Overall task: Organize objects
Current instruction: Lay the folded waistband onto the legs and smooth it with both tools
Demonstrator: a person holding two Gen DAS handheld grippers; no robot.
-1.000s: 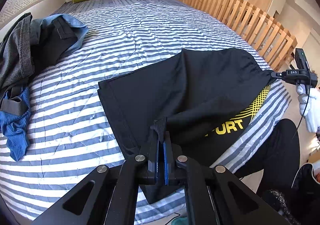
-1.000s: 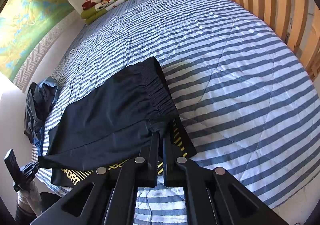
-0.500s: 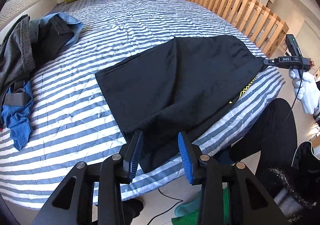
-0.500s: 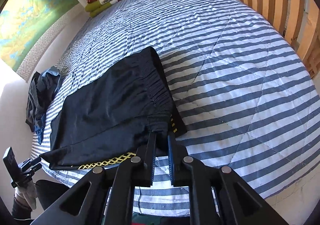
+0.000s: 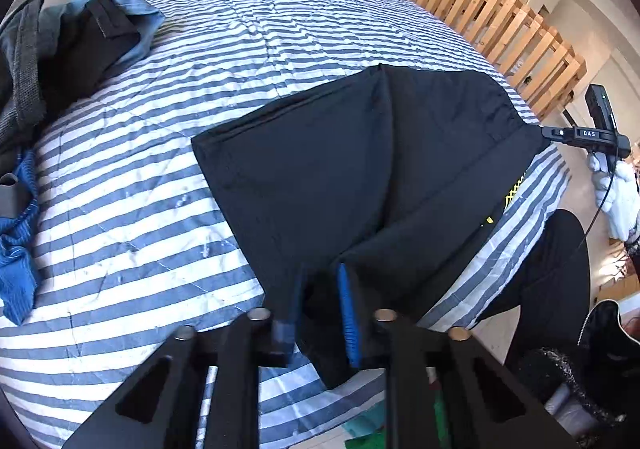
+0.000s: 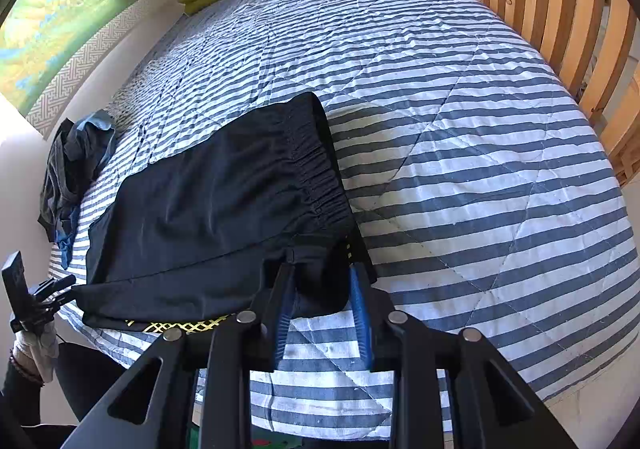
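Now, in your left view, the left gripper is closing its fingers on a fold at the near edge of the black shorts. The shorts lie spread on the striped bed, close to its near edge and well apart from the pile of clothes. In your right view, the right gripper is opening. Its fingers are spread, with the waistband corner loose between them.
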